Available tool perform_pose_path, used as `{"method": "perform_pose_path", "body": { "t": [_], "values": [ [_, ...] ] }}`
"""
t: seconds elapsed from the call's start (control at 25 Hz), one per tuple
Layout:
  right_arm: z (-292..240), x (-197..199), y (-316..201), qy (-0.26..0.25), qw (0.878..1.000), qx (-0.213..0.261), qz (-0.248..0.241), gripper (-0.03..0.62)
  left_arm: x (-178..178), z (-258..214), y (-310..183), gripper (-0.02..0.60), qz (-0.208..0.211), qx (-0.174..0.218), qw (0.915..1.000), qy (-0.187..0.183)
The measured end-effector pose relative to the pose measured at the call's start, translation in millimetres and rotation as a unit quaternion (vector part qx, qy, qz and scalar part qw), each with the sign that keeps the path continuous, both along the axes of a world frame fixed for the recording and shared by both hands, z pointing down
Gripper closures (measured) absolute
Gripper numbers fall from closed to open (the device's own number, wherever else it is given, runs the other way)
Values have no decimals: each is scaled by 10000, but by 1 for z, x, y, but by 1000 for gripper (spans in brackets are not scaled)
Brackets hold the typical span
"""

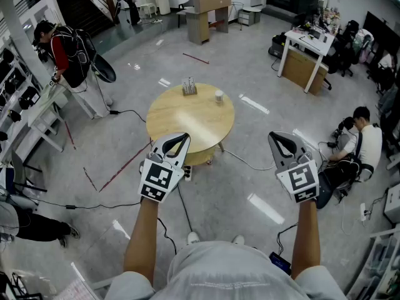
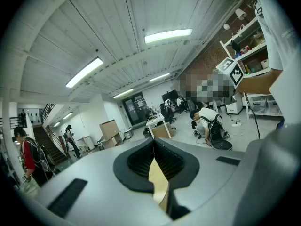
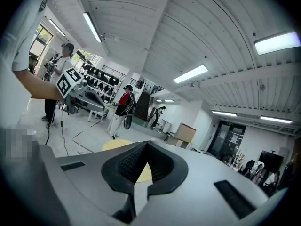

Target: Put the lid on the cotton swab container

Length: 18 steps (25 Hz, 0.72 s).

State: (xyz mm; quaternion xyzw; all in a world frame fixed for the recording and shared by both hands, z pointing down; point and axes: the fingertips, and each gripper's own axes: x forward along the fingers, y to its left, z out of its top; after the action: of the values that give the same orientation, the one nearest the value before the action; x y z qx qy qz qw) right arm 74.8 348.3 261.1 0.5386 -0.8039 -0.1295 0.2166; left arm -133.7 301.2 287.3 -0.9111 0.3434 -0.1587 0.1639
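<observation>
A round wooden table (image 1: 169, 114) stands on the floor ahead of me. On its far side is a clear container (image 1: 189, 88) with cotton swabs standing in it, and to its right a small white round piece (image 1: 219, 96) that looks like the lid. My left gripper (image 1: 177, 139) is held in the air before the table's near edge, shut and empty. My right gripper (image 1: 282, 137) hangs to the right of the table, over the floor, also shut and empty. In the left gripper view the left gripper (image 2: 154, 142) shows closed jaws with a strip of table behind them. The right gripper (image 3: 147, 145) shows the same in its own view.
A person with a backpack (image 1: 65, 54) stands at the left by white racks. Another person (image 1: 362, 144) crouches on the floor at the right. Cables (image 1: 247, 162) and red tape lines (image 1: 122, 167) cross the floor near the table. Desks (image 1: 306, 58) and a wooden cabinet (image 1: 209, 8) stand farther back.
</observation>
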Motion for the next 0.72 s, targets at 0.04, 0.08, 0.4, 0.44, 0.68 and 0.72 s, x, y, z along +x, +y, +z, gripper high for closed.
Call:
{"method": "perform_pose_path", "body": {
  "t": [0.04, 0.08, 0.4, 0.44, 0.68, 0.72],
  "values": [
    [0, 1, 2, -4, 10000, 0, -5, 568, 2, 0, 2, 562, 3, -5, 10000, 0],
    [-1, 3, 3, -8, 10000, 1, -10, 568, 3, -1, 4, 563, 5, -9, 10000, 0],
    [-2, 33, 19, -95, 9998, 157, 32, 568, 27, 0, 27, 563, -39, -29, 10000, -1],
    [-2, 36, 21, -126, 9998, 171, -7, 568, 31, 0, 30, 563, -47, -34, 10000, -5],
    [4, 65, 35, -189, 9995, 105, -248, 566, 61, 4, 50, 563, -240, -82, 9997, -4],
    [6, 71, 37, -207, 9994, 99, -277, 568, 66, 6, 53, 562, -288, -102, 9995, 10]
  ]
}}
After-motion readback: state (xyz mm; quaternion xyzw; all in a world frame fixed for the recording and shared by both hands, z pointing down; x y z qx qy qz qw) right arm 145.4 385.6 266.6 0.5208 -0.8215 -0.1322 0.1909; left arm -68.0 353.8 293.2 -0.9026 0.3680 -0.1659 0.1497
